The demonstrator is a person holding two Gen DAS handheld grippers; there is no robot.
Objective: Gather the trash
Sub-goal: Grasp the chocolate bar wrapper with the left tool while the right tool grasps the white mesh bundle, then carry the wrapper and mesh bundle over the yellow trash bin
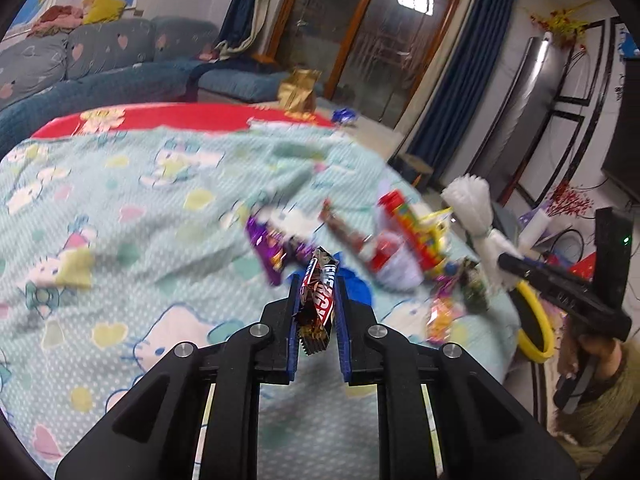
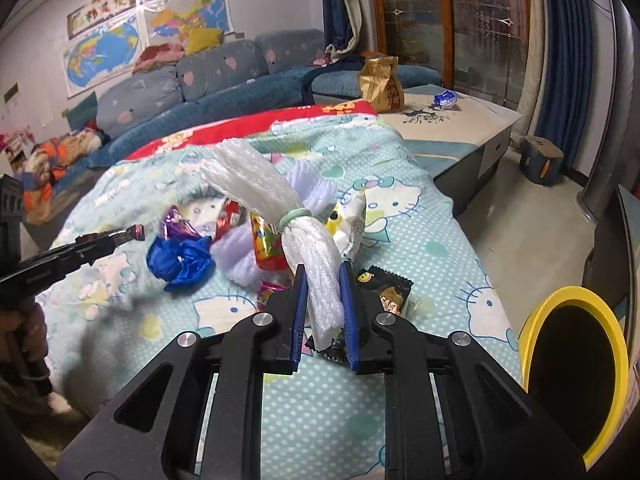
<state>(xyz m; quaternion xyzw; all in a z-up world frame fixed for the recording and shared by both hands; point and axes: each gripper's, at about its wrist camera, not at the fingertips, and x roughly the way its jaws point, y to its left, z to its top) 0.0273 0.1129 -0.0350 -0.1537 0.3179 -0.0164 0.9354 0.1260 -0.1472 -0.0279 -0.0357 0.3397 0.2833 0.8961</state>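
Bin, yellow-rimmed with a dark inside (image 2: 576,376), contents hidden, beside the bed. Left gripper (image 1: 318,300) clenched on a crinkly brown snack-bar wrapper (image 1: 318,298). Right gripper (image 2: 324,304) clamps a white foam-net bundle (image 2: 280,208) tied with a green band. Loose shiny wrappers (image 2: 182,254) on the dotted teal blanket (image 2: 400,420); only the right view shows the bin's mouth.

In the left wrist view the blanket (image 1: 120,208) and the wrappers (image 1: 360,240) lying on it are smeared by motion, so their print cannot be read. The candy bar (image 1: 318,300) has its sides covered by the left gripper (image 1: 318,280). The yellow bin (image 1: 536,320) shows only a piece of rim there; in the right wrist view the bin (image 2: 576,372) is cut by the picture's edge. The foam bundle (image 2: 312,264) hides the small dark packet (image 2: 390,292) partly.
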